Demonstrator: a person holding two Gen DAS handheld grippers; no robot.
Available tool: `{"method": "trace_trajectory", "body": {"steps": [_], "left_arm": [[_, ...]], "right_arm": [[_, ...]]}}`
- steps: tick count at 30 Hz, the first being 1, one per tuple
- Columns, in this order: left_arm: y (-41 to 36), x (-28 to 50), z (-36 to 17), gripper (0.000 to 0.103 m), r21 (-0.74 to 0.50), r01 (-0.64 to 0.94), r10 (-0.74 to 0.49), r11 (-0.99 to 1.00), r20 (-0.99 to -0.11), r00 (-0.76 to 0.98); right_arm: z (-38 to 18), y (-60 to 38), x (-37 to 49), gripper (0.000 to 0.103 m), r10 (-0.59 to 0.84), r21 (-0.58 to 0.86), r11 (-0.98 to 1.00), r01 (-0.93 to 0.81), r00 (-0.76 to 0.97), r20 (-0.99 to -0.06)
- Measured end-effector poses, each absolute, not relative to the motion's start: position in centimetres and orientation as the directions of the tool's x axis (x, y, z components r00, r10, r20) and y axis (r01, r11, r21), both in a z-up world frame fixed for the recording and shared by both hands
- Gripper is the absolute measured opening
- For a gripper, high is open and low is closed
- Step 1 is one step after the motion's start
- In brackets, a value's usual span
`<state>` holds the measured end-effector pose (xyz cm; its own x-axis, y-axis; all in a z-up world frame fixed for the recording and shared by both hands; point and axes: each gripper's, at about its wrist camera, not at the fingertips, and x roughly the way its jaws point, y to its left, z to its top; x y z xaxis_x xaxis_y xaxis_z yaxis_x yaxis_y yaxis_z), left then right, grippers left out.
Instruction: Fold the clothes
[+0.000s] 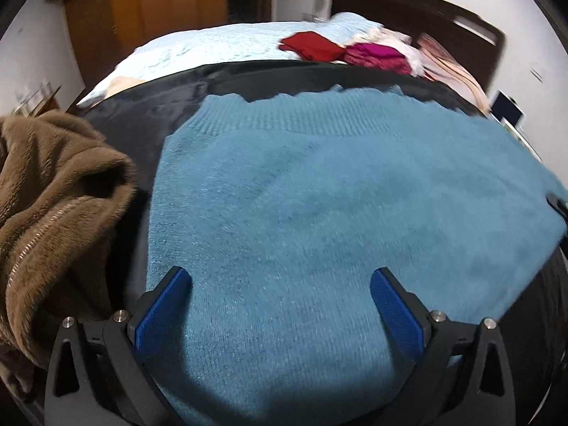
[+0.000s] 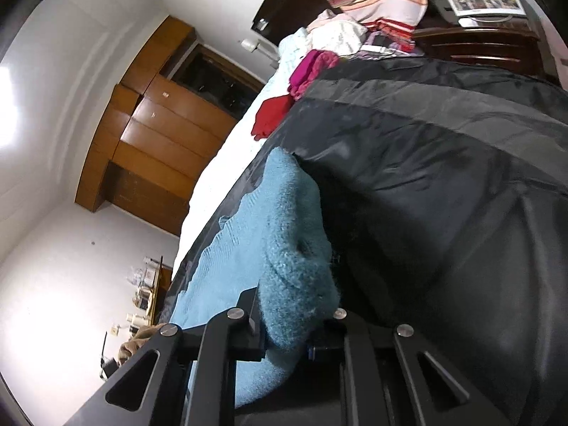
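A teal knit sweater (image 1: 319,206) lies spread flat on a black sheet (image 1: 142,106) over the bed, its ribbed hem at the far side. My left gripper (image 1: 280,284) hovers open just above the sweater's near part, its blue pads (image 1: 159,312) wide apart with nothing pinched. In the right wrist view my right gripper (image 2: 287,330) is shut on a bunched edge of the teal sweater (image 2: 291,248), which rises in a fold from between the jaws. The right gripper's fingertips are buried in the fabric.
A brown fleece jacket (image 1: 53,195) with a zipper lies heaped at the left of the sweater. Red (image 1: 312,46) and magenta (image 1: 376,55) folded clothes and a striped pillow (image 2: 383,3) sit farther up the bed. A wooden wardrobe (image 2: 159,131) and a nightstand (image 2: 479,46) stand beyond.
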<state>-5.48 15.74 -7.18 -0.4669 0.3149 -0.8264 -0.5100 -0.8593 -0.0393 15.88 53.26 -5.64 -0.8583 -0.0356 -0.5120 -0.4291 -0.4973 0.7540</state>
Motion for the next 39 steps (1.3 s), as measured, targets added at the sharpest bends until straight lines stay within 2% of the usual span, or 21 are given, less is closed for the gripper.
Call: {"method": "trace_trajectory", "body": {"steps": [4,9,11,22,31,35,39], "left_arm": [[16.9,-4.1,-6.8,0.102,-0.092,-0.563,0.37,-0.821,-0.837,-0.403],[16.6,-4.4,-5.0,0.102,-0.299,-0.557,0.514,-0.775,-0.812,-0.278],[16.2,-5.1,-4.3,0.102,-0.345,-0.539,0.548,-0.768,-0.791,-0.273],[13.2,-7.6,-4.8,0.102,-0.433,-0.441,0.575,-0.786,-0.773,-0.268],[9.3,-8.6,-3.7,0.102,-0.521,-0.383,0.632,-0.763,-0.726,-0.272],[7.8,-9.6,-4.3,0.102,-0.616,-0.334,0.695,-0.714,-0.68,-0.232],[7.3,-10.2,-5.0,0.102,-0.688,-0.298,0.747,-0.662,-0.636,-0.192]], "right_arm": [[-6.1,54.6,18.7,0.016,-0.016,0.771,-0.447,-0.453,-0.858,-0.513],[-5.0,56.0,20.5,0.016,0.033,0.744,-0.461,-0.484,-0.847,-0.53],[-4.1,56.0,20.1,0.016,0.038,0.723,-0.492,-0.484,-0.842,-0.538],[3.1,49.1,14.6,0.016,0.093,0.505,-0.765,-0.399,-0.845,-0.526],[5.1,43.7,9.9,0.016,-0.081,0.575,-0.785,-0.23,-0.882,-0.464],[5.1,39.2,8.4,0.016,-0.187,0.573,-0.811,-0.117,-0.877,-0.444],[3.5,32.5,7.2,0.016,-0.269,0.487,-0.873,-0.006,-0.827,-0.494]]}}
